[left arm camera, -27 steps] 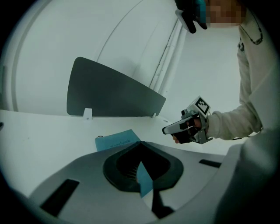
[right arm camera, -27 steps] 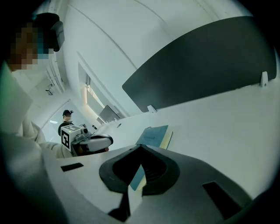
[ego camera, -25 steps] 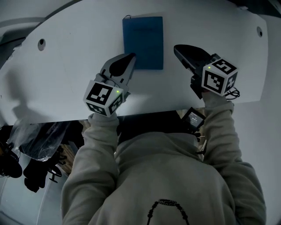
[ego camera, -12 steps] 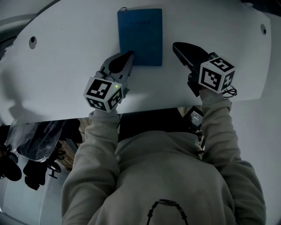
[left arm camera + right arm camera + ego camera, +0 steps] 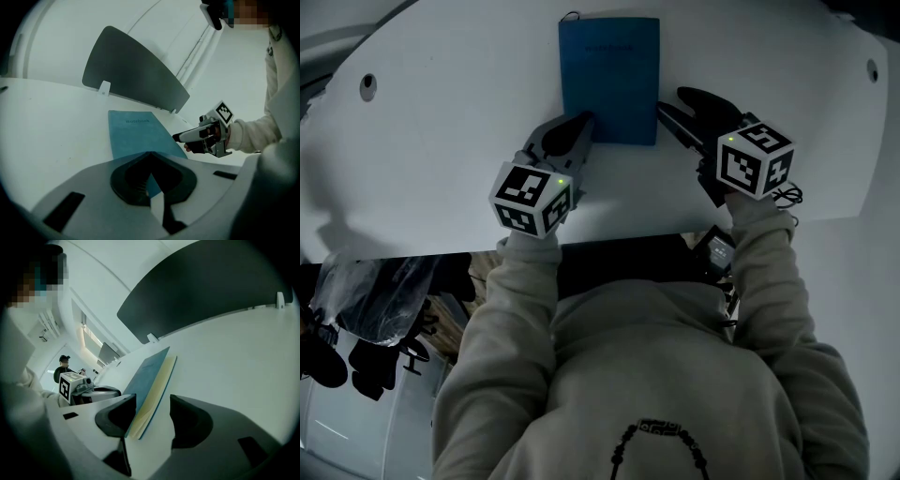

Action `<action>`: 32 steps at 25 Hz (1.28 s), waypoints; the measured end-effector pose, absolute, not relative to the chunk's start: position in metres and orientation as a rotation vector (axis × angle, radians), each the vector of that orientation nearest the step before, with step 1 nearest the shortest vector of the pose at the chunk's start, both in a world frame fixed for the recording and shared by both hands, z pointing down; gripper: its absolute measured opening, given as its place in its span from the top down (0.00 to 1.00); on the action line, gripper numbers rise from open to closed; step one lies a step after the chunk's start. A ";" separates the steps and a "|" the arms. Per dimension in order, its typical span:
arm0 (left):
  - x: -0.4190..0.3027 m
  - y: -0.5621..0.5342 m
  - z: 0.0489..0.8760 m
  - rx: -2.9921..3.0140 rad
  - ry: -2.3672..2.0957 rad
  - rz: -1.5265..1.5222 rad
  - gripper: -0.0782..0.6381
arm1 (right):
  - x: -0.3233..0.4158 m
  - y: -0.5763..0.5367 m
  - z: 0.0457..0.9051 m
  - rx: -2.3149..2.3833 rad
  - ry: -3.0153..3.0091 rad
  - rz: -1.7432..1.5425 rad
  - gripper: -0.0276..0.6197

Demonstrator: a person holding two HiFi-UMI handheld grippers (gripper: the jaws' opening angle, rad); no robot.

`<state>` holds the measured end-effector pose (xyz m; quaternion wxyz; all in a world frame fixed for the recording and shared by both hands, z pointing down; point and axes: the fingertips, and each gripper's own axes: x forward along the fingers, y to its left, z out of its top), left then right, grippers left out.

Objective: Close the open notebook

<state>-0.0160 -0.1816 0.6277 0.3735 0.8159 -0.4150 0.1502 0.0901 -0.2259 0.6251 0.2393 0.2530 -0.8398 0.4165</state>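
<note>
One notebook lies lengthwise away from the person.

Blue notebook, cream pages, white table.

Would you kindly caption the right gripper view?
The right gripper, jaws just opened, straddles a corner of the blue notebook on the white table.

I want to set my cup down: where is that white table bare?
Bare: the white curved table left of the blue rectangular notebook, toward the round hole, and right of the right hand-held gripper. Crowded: the notebook's near corners, the left hand-held gripper at one, the right's jaws, just opened, around the other.
</note>
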 end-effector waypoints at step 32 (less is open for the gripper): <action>0.001 -0.183 0.627 2.114 -0.990 0.352 0.90 | 0.068 -0.220 0.626 0.613 -2.347 1.260 0.71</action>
